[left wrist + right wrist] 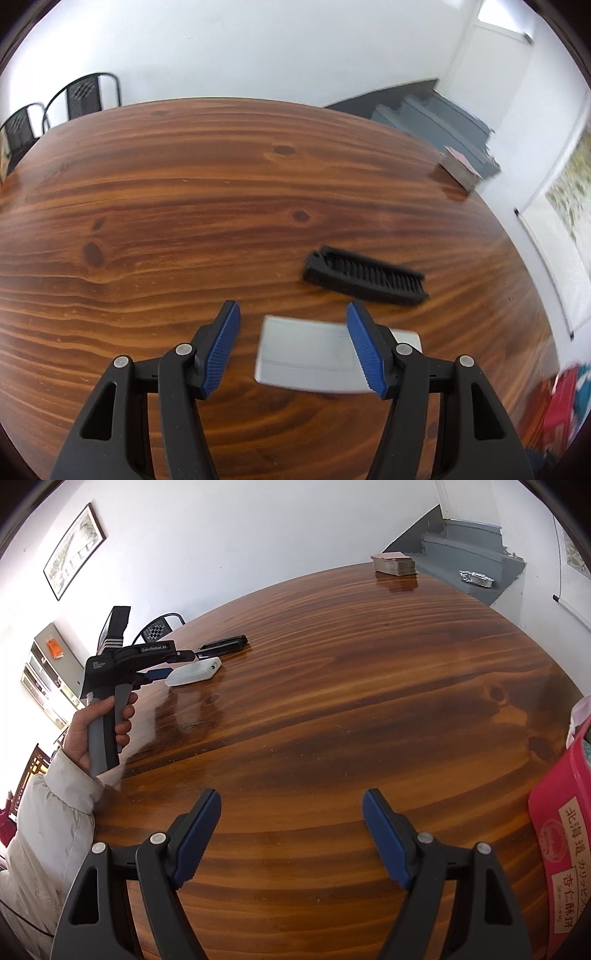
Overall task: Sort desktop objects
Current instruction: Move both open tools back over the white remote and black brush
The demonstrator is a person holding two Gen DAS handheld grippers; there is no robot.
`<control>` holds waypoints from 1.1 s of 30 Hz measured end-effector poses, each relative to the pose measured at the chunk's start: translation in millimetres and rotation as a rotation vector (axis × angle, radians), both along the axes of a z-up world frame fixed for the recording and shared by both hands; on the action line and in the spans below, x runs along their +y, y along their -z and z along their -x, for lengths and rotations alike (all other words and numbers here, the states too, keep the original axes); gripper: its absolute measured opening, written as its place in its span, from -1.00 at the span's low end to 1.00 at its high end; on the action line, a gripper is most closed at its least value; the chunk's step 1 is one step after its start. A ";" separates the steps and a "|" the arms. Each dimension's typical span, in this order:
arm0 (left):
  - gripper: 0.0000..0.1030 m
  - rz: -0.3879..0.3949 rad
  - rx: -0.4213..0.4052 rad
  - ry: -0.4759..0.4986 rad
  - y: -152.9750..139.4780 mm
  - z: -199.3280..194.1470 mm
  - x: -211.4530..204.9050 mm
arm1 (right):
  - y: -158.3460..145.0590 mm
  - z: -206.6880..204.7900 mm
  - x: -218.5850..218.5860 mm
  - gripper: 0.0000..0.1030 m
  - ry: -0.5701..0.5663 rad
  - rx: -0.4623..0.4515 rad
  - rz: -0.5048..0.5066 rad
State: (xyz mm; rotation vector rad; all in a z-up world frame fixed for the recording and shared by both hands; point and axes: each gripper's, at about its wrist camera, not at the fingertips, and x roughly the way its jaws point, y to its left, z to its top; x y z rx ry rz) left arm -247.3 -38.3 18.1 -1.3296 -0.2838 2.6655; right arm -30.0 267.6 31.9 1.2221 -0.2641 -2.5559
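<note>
both wrist views look steeply down, sharing the wooden table (147,192).

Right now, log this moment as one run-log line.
left gripper: open, over flat white plastic case | right gripper: open, empty | ribbed black plastic clip: on wooden table

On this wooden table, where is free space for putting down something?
Bare wood spreads from the right tongs out to the card stack at the far edge. It is crowded only where the left tongs hover over the white case, beside the black comb.
</note>
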 end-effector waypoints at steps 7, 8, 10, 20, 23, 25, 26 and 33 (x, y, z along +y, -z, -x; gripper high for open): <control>0.29 0.053 -0.001 0.078 -1.0 -33.0 14.9 | -1.5 -0.1 5.0 0.59 0.014 0.003 0.013; 0.29 0.060 -0.004 0.104 -0.9 -39.6 18.0 | -2.1 -0.1 5.3 0.59 0.015 0.004 0.014; 0.29 0.071 -0.010 0.153 -0.1 -51.7 24.0 | -4.1 -1.4 5.7 0.59 0.016 0.012 0.018; 0.29 0.395 0.176 0.198 -13.9 -72.0 63.1 | -4.6 -3.6 4.4 0.59 0.000 0.016 0.015; 0.29 0.422 0.165 0.212 -7.1 -61.4 66.1 | -1.1 -2.6 2.4 0.59 -0.003 0.002 0.004; 0.29 0.429 0.157 0.230 -1.8 -53.7 68.8 | 0.4 -2.1 1.6 0.59 -0.003 -0.001 0.000; 0.29 0.430 0.152 0.240 0.2 -51.4 69.4 | 0.9 -1.7 1.1 0.59 -0.002 -0.004 -0.002; 0.30 0.376 0.125 0.250 4.5 -37.0 70.7 | 1.5 -3.0 -2.4 0.59 -0.015 -0.004 -0.011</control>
